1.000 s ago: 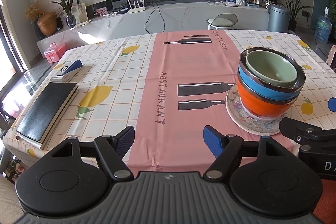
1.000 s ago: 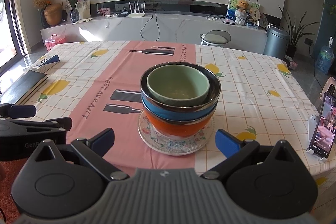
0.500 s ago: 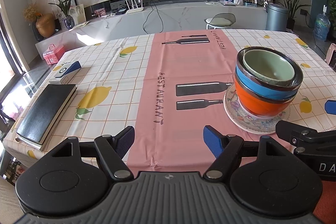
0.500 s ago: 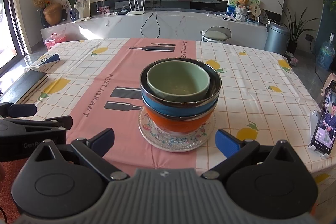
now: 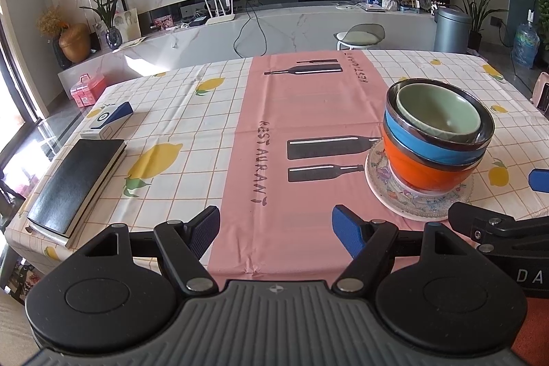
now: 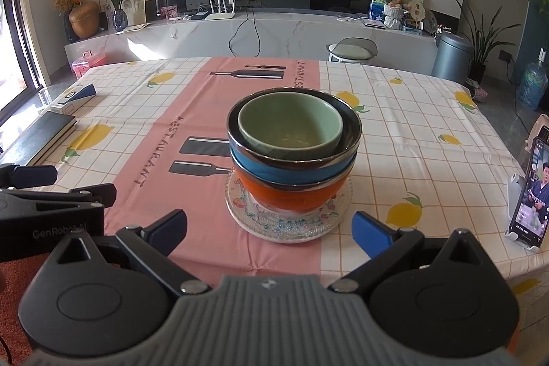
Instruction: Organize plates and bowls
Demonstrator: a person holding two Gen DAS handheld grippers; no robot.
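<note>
Three bowls — green bowl (image 6: 290, 129), blue bowl (image 6: 291, 168), orange bowl (image 6: 291, 196) — nested on floral plate (image 6: 267, 222); stacking looks complete. Left gripper (image 5: 276, 225), right gripper (image 6: 271, 228) spread, empty, apart from stack.

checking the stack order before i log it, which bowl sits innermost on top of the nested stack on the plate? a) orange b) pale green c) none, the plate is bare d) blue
b: the pale green bowl sits inside the blue bowl, which nests in the orange bowl on the patterned plate.
</note>
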